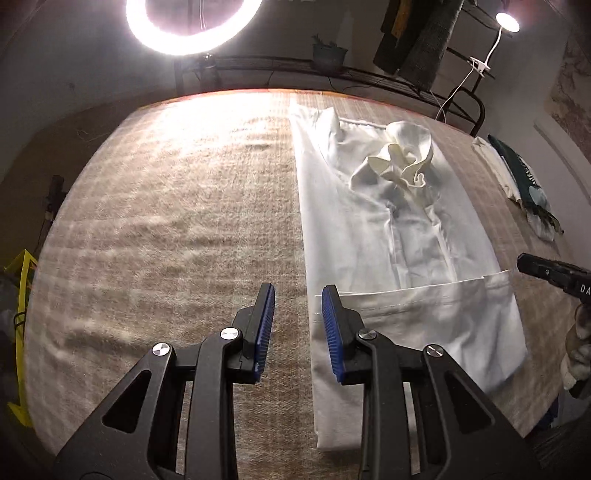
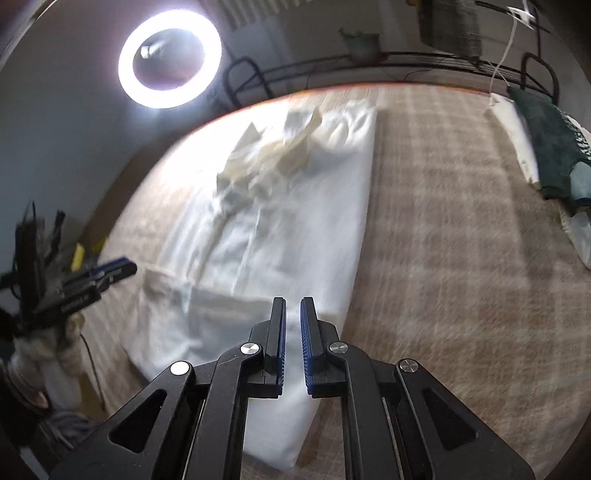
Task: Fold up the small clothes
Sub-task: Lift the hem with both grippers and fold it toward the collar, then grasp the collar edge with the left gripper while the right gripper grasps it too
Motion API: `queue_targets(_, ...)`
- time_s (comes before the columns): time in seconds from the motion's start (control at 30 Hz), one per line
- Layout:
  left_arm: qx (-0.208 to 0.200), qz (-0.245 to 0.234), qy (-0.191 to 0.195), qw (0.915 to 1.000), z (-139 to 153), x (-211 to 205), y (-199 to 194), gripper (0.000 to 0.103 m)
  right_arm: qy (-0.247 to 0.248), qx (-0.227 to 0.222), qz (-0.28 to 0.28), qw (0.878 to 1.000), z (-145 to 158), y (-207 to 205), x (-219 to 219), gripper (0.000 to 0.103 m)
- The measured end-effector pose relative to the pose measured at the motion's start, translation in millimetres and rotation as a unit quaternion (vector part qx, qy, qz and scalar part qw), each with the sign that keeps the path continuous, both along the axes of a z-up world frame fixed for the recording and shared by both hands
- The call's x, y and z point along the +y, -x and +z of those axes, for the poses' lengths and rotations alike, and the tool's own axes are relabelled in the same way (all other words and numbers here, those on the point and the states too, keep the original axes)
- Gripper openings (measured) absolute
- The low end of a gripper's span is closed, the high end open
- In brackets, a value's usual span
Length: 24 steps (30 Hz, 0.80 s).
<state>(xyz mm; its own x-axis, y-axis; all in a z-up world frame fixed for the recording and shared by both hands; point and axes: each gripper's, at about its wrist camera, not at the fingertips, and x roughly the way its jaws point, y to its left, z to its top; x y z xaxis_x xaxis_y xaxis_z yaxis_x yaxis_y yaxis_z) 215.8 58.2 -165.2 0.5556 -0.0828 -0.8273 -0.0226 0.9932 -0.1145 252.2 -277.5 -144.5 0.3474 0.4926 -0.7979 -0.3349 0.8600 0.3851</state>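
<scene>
Beige checked cloth covers the worktop (image 1: 166,229), lit by a ring light (image 1: 192,26) past its far edge. Along the middle lies a white shirt (image 1: 388,229), folded into a long strip, collar bunched toward the far edge and the near end doubled back over itself. Dark green and white clothes (image 2: 546,155) lie piled at the far right corner. Over the shirt's near left edge hovers the left gripper (image 1: 298,295), jaws narrowly apart and empty. Above the shirt's near right edge, the right gripper (image 2: 293,306) has jaws nearly closed with nothing between them.
</scene>
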Motion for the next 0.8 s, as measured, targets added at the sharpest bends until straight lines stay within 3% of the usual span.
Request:
queue_targets(0.13,0.003,-0.011,-0.016,0.9998,-2,-2,2,0.027,0.004,-0.003,0.007,1.000,1,1,3,0.008)
queue_targets(0.37,-0.011,-0.016,-0.003,0.9998,11,-11,-14,0.027,0.001,-0.009,0.008,1.000,9,-11,9,0.008)
queue_targets(0.57,-0.019,0.004,0.029,0.9994,24,1,-47,0.027,-0.015,-0.010,-0.007,1.000,13,-39,12,0.014)
queue_targets(0.8,-0.025,0.035,0.043,0.9981,21,23,-99,0.027,-0.011,0.003,-0.053,0.999,-5,-89,-5,0.014)
